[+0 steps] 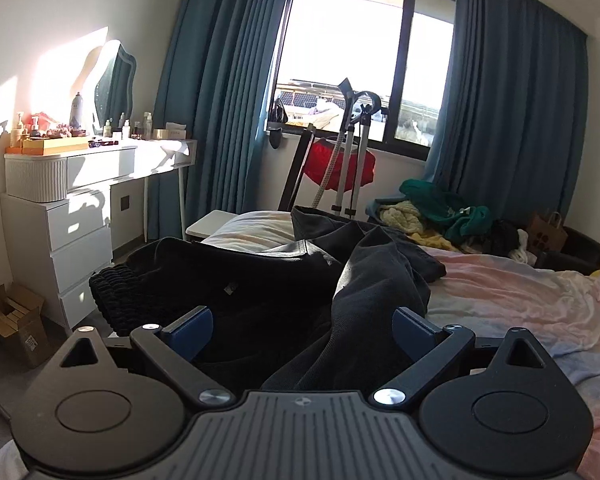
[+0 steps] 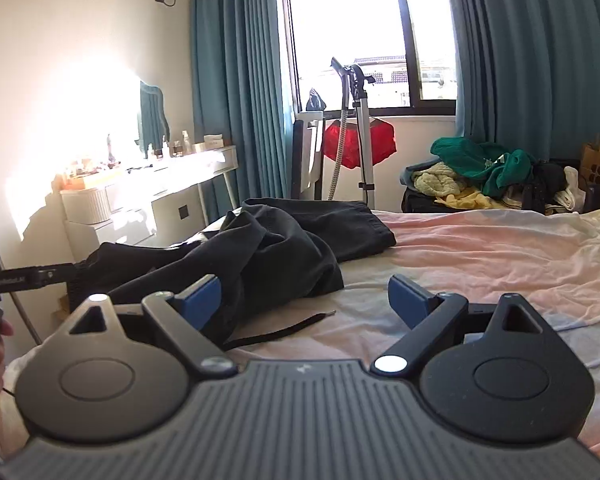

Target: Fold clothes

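Note:
A crumpled dark grey-black garment (image 1: 284,280) lies on the bed's pink and white sheet (image 1: 512,292). In the left wrist view my left gripper (image 1: 302,330) is open, its blue-padded fingers (image 1: 192,326) spread over the garment, with a fold of dark cloth running between them. In the right wrist view the same garment (image 2: 268,248) lies ahead to the left, its black drawstring (image 2: 284,330) trailing on the sheet (image 2: 480,256). My right gripper (image 2: 304,300) is open and empty, its left finger at the garment's edge.
A white dresser (image 1: 80,208) with bottles stands left of the bed. A garment steamer stand (image 1: 352,152) with a red cloth is by the window. A pile of green and yellow clothes (image 1: 440,212) sits beyond the bed. A cardboard box (image 1: 12,324) is on the floor.

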